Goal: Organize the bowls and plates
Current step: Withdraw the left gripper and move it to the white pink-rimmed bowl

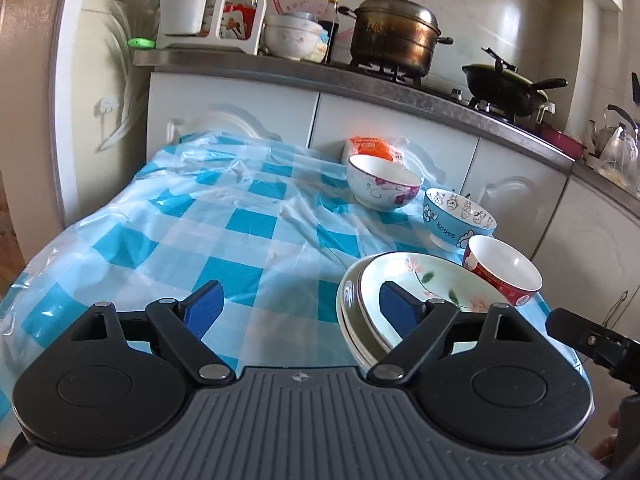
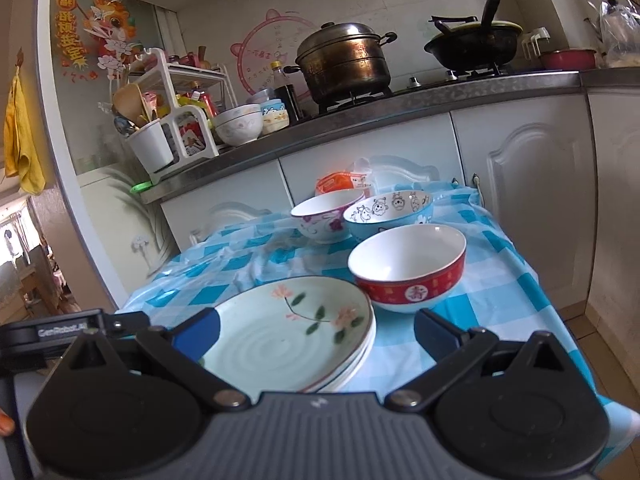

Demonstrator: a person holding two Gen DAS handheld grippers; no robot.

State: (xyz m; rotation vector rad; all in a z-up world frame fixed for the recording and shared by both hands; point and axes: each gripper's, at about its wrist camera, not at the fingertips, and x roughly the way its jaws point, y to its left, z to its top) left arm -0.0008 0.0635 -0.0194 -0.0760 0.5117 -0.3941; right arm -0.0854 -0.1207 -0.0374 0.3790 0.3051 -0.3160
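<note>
Left wrist view showed a tabletop [image 1: 224, 216] under a blue-checked plastic cloth, pushed against white cabinets below a steel counter. Along the counter at the top of the frame stood a white utensil rack [image 1: 208, 12], a stack of spare bowls [image 1: 292, 36], a dark sauce bottle [image 1: 331, 28], a tarnished lidded steamer pot [image 1: 394, 36] on a burner and a black wok [image 1: 508, 86] further right. An orange packet [image 1: 370, 146] leaned behind the dishes.

Three bowls ran in a line toward the lower right of that frame: a purple-flowered bowl [image 1: 382, 186], a blue cartoon bowl [image 1: 456, 218] and a red-banded bowl [image 1: 502, 272], the last touching the rim of a stack of flowered plates [image 1: 400, 280].

The left gripper [image 1: 302, 308] was spread wide and empty, its right pad in front of the plate stack's near edge, its left pad over bare cloth.

In the right wrist view, the right gripper [image 2: 316, 334] was likewise spread and held nothing; the stack of flowered plates [image 2: 296, 336] lay between its pads, the red-banded bowl [image 2: 408, 268] just beyond, at centre right. The left gripper's tip showed at the lower left edge.
</note>
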